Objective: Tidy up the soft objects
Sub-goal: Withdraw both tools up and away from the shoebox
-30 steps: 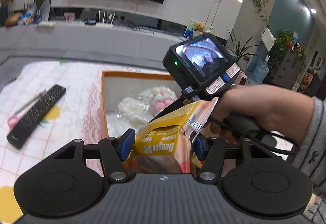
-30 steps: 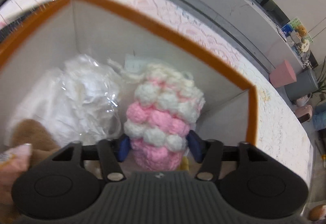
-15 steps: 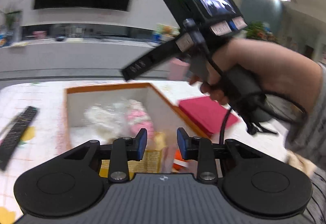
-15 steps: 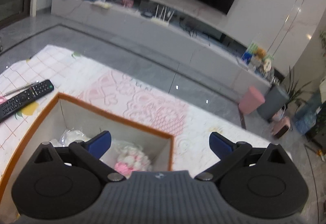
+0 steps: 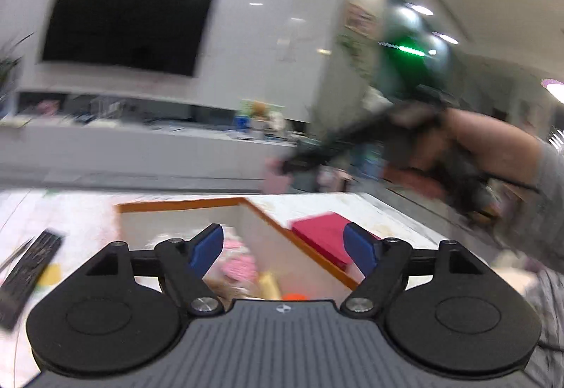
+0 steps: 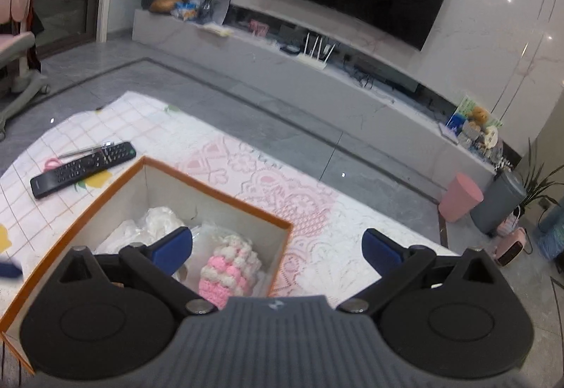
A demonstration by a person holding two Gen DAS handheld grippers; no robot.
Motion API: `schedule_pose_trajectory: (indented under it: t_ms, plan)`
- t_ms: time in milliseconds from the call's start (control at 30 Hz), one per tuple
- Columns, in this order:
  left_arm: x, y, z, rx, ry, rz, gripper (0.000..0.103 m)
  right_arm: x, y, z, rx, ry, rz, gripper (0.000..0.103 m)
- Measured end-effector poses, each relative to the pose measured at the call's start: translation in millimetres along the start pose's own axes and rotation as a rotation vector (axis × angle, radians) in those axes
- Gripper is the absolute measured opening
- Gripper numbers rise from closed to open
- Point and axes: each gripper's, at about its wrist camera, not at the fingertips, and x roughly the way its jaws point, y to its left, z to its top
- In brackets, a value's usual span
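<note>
**Two tongs empty, soft things boxed**

Both of my tongs stand spread with nothing between the blue pads. The left tongs (image 5: 283, 248) have just been opening, and they hang above the near end of the box (image 6: 225, 197), free of everything in it. The right tongs (image 6: 278, 252) are at full spread above the box's far corner, so the space below is clear for me to look in.

The soft things sit where they belong, down inside the box, its walls keeping them from slumping out onto the tabletop (image 6: 310, 211). The knit pouch (image 6: 229, 270) is bobbly, banded pink and white, a rounded lump that I judge would squash and spring back. Beside it lies a crinkly clear bag (image 6: 155, 222) of white stuff, glossy and creased. In the blurred left view I glimpse yellow and orange at the near end, but cannot name them.

The box is stiff, pale inside, orange-rimmed. Outside it lie the hard things: a black remote (image 6: 83, 169) and a flat red piece (image 5: 328, 240).
</note>
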Motion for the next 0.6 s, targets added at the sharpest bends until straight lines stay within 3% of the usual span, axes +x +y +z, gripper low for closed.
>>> schedule_pose_trajectory:
  t_ms: [133,300,400,433,467,500,567,600]
  plan:
    - [14.8,31.9,4.8,-0.229,0.035,0.162,0.091,-9.7,-3.0,-9.1,-0.021,0.025,0.053,0.1]
    - [20.7,57.5,-4.3,-0.253,0.08,0.316,0.091,-10.8,14.3,-25.8,-0.064,0.075,0.148,0.1]
    - [26.1,71.0,-4.7,-0.311,0.09,0.312,0.091,-2.9,28.7,-36.4,-0.063,0.114,0.231,0.092]
    - [26.3,73.0,-4.4,-0.315,0.092,0.311,0.091,1.4,35.9,-40.8,-0.069,0.132,0.257,0.076]
    - [25.5,74.1,-4.4,-0.314,0.088,0.317,0.091,5.7,43.7,-45.2,-0.088,0.152,0.278,0.053]
    - [23.5,73.5,-5.6,-0.309,0.083,0.323,0.091,10.7,52.6,-49.5,-0.116,0.172,0.293,0.045]
    - [15.8,77.8,-9.2,-0.304,0.08,0.32,0.091,20.1,68.8,-56.4,-0.15,0.208,0.333,0.011]
    - [13.2,78.5,-9.9,-0.303,0.081,0.312,0.091,22.5,74.1,-58.6,-0.148,0.218,0.365,0.006]
